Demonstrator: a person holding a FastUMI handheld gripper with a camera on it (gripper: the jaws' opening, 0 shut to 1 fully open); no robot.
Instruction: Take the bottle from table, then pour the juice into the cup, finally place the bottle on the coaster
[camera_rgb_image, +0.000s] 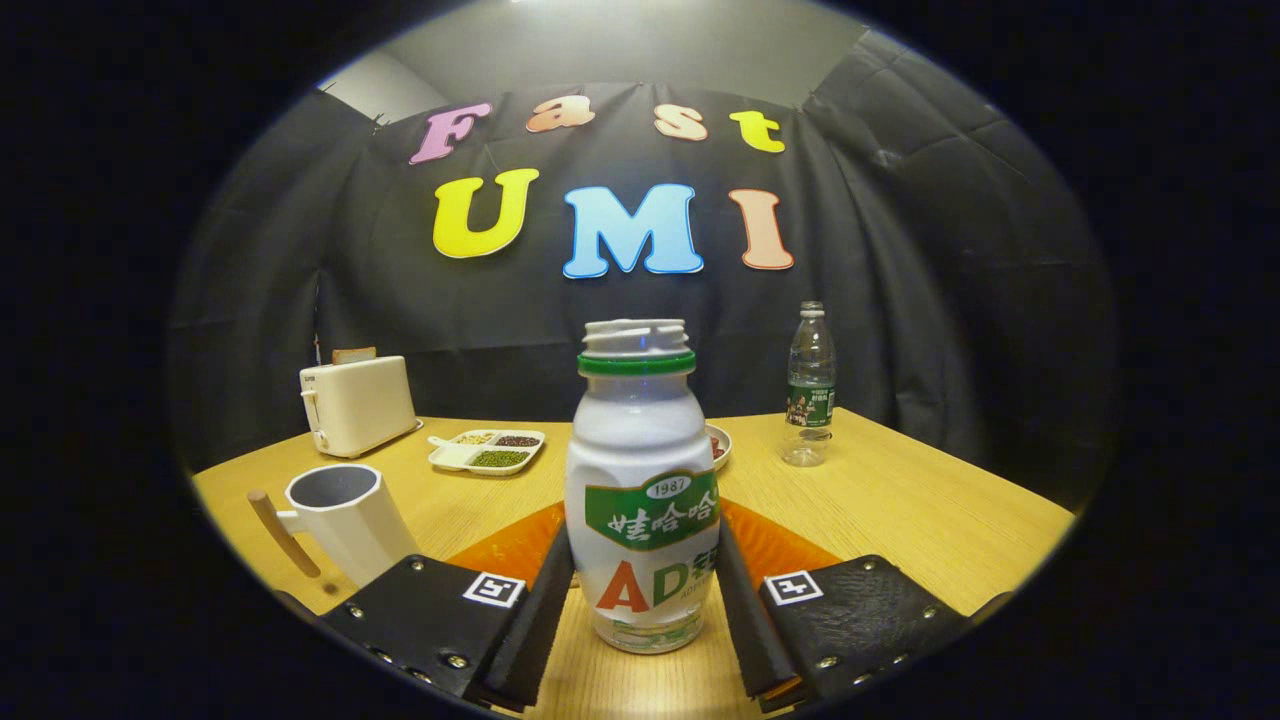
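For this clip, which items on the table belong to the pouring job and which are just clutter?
Job items: juice bottle, uncapped, standing between the tongs, both fingers against its sides; white cup; orange coaster behind the bottle.

Clutter: toaster; divided tray of beans; water bottle; small dish.

Black cloth wall (900, 250) draped behind wooden bench (900, 500); pale grey ceiling (620, 40) above. Toaster (357, 404), divided tray (487, 450), water bottle (809, 385) along bench's far side.
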